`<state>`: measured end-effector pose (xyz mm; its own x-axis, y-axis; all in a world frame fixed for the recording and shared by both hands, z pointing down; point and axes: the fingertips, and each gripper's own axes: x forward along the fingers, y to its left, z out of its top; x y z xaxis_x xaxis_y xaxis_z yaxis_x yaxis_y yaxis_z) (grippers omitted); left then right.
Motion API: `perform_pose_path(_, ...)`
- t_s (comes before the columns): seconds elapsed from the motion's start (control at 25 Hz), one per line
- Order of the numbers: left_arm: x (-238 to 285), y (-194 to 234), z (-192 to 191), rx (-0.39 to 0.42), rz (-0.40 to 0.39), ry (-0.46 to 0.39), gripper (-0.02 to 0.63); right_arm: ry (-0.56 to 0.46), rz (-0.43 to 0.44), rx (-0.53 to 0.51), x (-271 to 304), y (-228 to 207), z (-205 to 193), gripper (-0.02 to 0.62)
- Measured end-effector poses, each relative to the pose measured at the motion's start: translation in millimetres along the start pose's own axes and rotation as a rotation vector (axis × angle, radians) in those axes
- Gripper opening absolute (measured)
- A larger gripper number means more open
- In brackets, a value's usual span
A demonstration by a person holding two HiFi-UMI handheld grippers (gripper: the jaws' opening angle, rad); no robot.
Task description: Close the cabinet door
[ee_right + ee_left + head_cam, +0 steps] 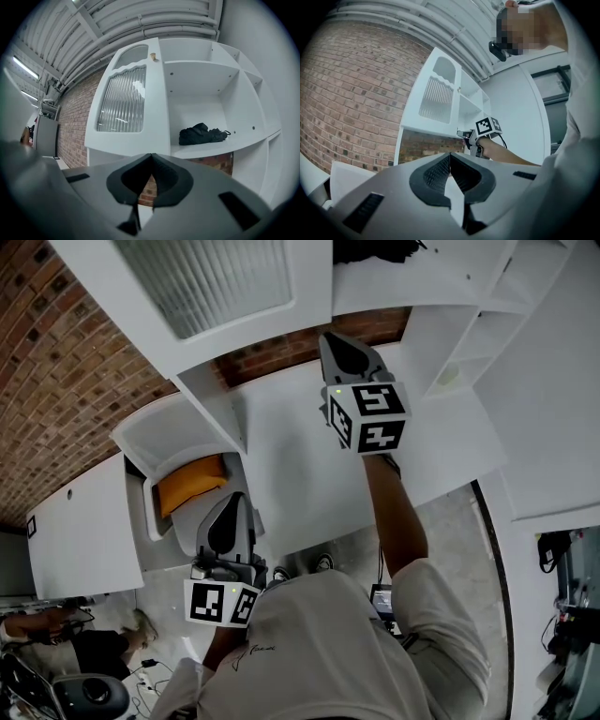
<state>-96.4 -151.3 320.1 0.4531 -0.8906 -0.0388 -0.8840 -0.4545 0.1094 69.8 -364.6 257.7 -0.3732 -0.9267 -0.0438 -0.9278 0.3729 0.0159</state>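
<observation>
The white cabinet door [125, 101] with its ribbed glass pane stands swung open to the left of the open shelves; a small wooden knob [153, 56] sits by its top edge. The head view has the door [202, 287] at the top left. My right gripper [151, 158] is shut and empty, raised below the door's lower edge and apart from it. It shows in the head view [345, 351] and in the left gripper view [474, 137]. My left gripper [450, 157] is shut on nothing and hangs low [228, 514], well away from the cabinet.
A black bundle of cloth [202, 133] lies on the open shelf. White counter [309, 474] runs under the cabinet before a brick wall [66, 352]. An orange cushion [191, 484] lies in a white seat at the left. A person [47, 638] sits at the lower left.
</observation>
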Motion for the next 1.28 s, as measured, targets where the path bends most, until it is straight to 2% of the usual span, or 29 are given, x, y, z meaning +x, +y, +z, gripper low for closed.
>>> perform_pose_path(0.84,-31.8,5.0,-4.8,-0.001,-0.020,0.004,0.017,0.126,0.055,0.022,-70.8,56.4,-45.8,0.023)
perform_pose_path(1.28,-47.9,18.8,-9.7,0.014,-0.021,0.021,0.017,0.233,0.106,0.026,-117.7,98.4,-77.9,0.023)
